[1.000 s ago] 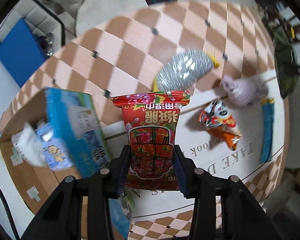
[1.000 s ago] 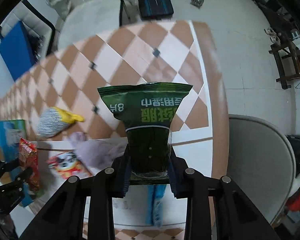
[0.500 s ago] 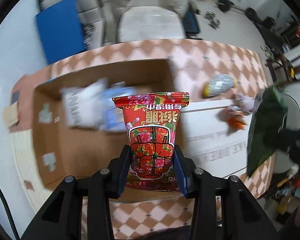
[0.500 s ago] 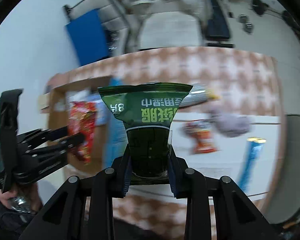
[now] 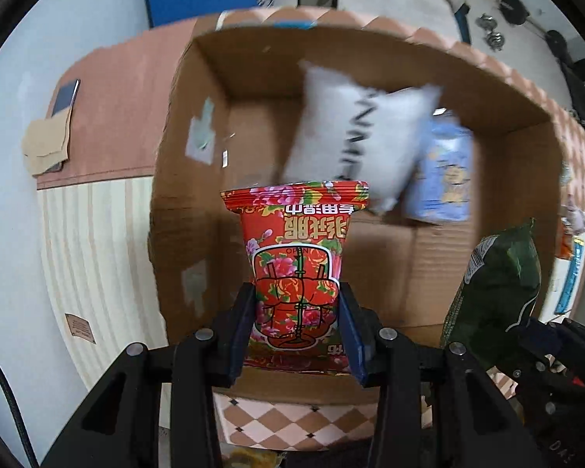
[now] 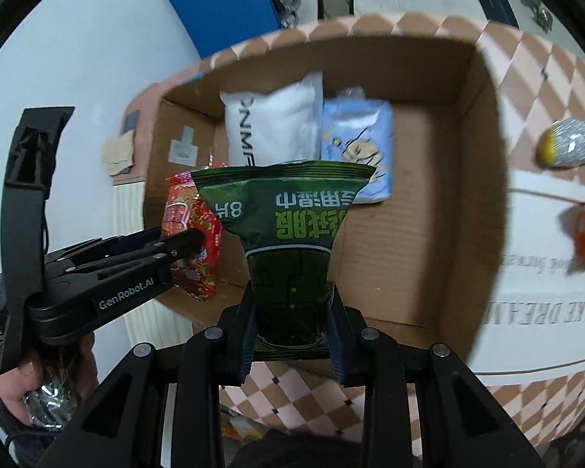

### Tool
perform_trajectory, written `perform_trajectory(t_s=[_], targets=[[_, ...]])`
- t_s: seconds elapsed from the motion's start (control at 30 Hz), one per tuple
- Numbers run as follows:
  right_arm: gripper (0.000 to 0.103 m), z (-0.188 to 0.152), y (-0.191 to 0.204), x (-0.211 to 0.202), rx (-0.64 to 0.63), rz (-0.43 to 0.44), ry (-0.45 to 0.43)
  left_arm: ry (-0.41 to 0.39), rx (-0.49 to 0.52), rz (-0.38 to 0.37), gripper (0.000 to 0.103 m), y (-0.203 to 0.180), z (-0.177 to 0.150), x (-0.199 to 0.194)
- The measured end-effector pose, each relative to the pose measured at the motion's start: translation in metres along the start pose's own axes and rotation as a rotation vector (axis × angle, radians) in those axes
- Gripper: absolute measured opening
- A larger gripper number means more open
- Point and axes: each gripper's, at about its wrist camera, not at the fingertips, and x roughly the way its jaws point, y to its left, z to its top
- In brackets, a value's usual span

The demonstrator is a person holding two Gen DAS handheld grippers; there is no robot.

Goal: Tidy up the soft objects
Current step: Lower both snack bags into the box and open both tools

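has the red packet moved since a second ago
Yes. The red packet, gripped in the left tool, has gone from above the white mat with lettering to above the open cardboard box.

Your left gripper (image 6: 193, 240) is matte black with white "GenRobot.AI" lettering; silver screws dot the right gripper (image 6: 292, 323) at six o'clock. Your sleeve (image 6: 7, 421) is dark knit.

Cardboard box (image 5: 183, 148) open-topped, white pack (image 5: 355, 136) and blue pack (image 5: 444, 179) against far wall, near floor bare

Both grippers' fingers (image 5: 347, 331) clamped, pointing down.
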Motion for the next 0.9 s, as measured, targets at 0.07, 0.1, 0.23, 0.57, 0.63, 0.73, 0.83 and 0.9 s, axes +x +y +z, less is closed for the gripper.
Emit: perform_trajectory(t_s=[0.07,0.1,0.23,0.57,0.63,0.73,0.83,0.9], targets=[[0.033,0.007,0.006,0.012,0.011,-0.012,0.015,0.026,-0.004,-0.001,0.038,0.01,0.004,0.01],[0.033,0.01,0.008,0.021,0.017,-0.014,0.025,0.041,-0.003,-0.003,0.038,0.013,0.006,0.016],[0.033,0.019,0.019,0.047,0.018,-0.034,0.049,0.082,-0.001,-0.002,0.038,0.021,0.012,0.032],[0.058,0.022,0.039,0.083,-0.006,-0.06,0.127,0.138,-0.035,-0.061,0.041,0.033,0.016,0.042],[0.065,0.021,0.038,0.079,-0.009,-0.091,0.114,0.117,-0.029,-0.048,0.041,0.034,0.014,0.034],[0.065,0.016,0.034,0.068,-0.014,-0.122,0.093,0.075,-0.028,-0.023,0.041,0.033,0.009,0.02],[0.065,0.01,0.03,0.053,-0.027,-0.163,0.056,0.001,-0.023,0.007,0.043,0.028,-0.003,-0.001],[0.065,0.007,0.032,0.046,-0.028,-0.183,0.036,-0.051,-0.025,0.026,0.051,0.022,-0.012,-0.016]])
